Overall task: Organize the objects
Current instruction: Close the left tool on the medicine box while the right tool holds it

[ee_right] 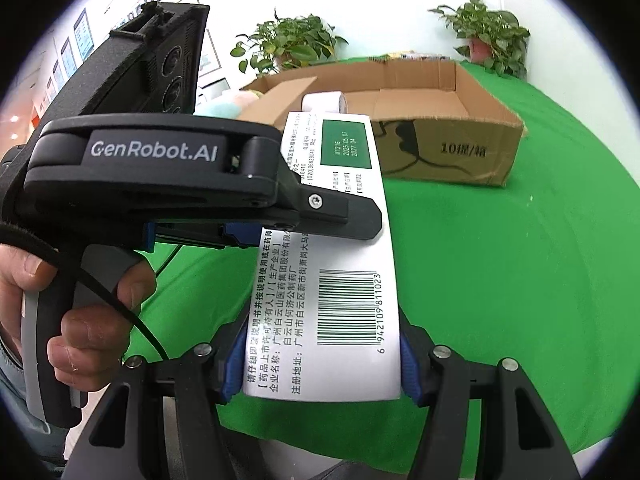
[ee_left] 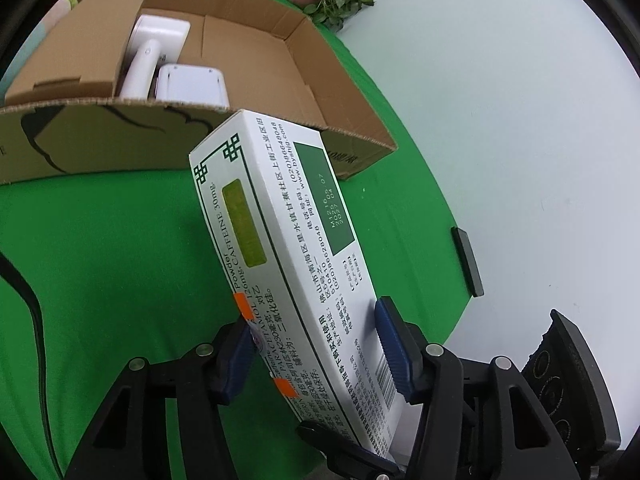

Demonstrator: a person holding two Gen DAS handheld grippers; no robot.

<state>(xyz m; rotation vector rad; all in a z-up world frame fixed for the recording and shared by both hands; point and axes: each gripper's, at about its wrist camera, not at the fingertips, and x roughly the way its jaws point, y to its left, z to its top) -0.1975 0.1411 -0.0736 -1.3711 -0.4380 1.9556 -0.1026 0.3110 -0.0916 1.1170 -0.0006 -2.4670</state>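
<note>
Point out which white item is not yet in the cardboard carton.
The white medicine box with the green date panel, clamped by both the left gripper and right gripper outside the carton; the other two white items lie inside it.

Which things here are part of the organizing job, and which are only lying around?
Part of the job:
- white medicine box, gripped by both the left gripper and the right gripper
- cardboard box
- white items already inside it

Only lying around:
- potted plants
- flat black object on the table
- green cloth
</note>
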